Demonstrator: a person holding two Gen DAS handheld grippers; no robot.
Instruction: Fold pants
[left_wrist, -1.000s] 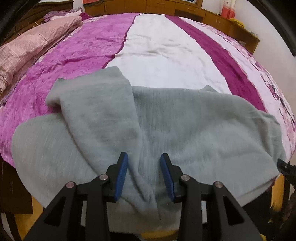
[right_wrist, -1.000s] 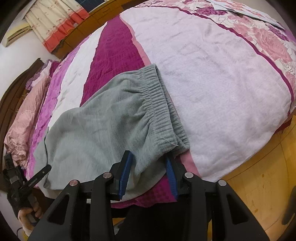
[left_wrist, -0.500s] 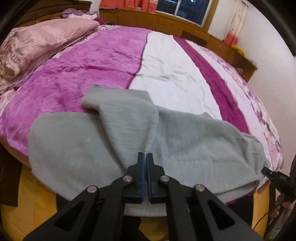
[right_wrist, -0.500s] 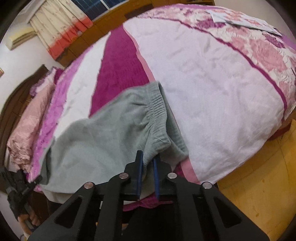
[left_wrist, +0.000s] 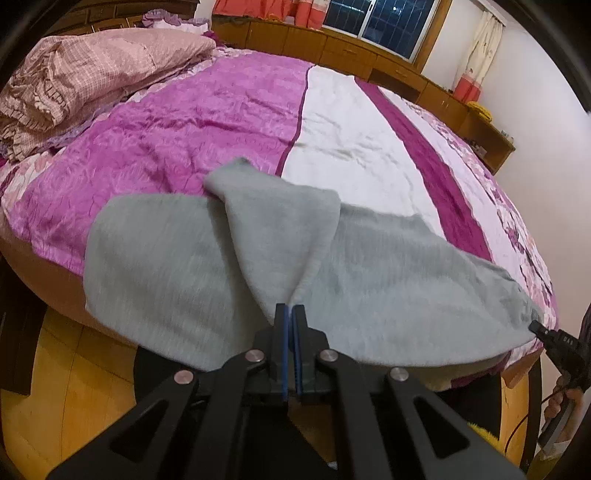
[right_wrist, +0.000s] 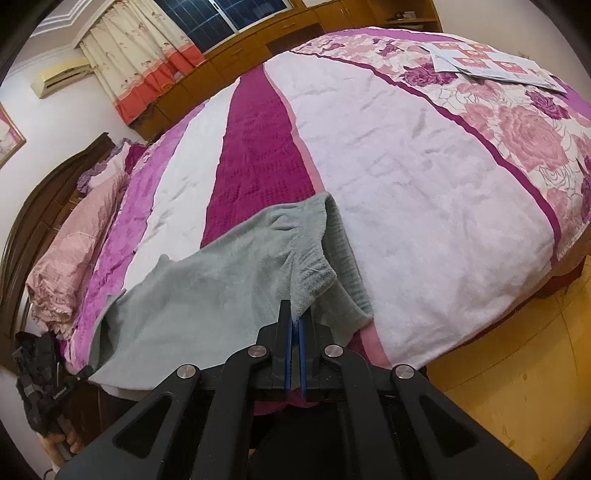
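Note:
Grey pants (left_wrist: 388, 280) lie across the near edge of the bed, partly hanging over it. My left gripper (left_wrist: 289, 314) is shut on a pinched fold of a pant leg and lifts it into a tented ridge. The other leg (left_wrist: 155, 266) spreads flat to the left. In the right wrist view my right gripper (right_wrist: 294, 325) is shut on the pants (right_wrist: 207, 295) at the elastic waistband (right_wrist: 314, 273), raised off the bedspread. The right gripper also shows at the left wrist view's right edge (left_wrist: 554, 338).
The bed carries a striped purple, white and floral bedspread (left_wrist: 207, 122) (right_wrist: 424, 177). A pink quilt (left_wrist: 92, 74) is bunched at the head end. Papers (right_wrist: 491, 66) lie at the far corner. Wooden cabinets (left_wrist: 369, 59) line the wall. Yellow floor (right_wrist: 517, 387) surrounds the bed.
Both grippers closed from open onto the pants, the left on the leg fold, the right on the waistband. Both then pulled back and up, lifting the cloth.

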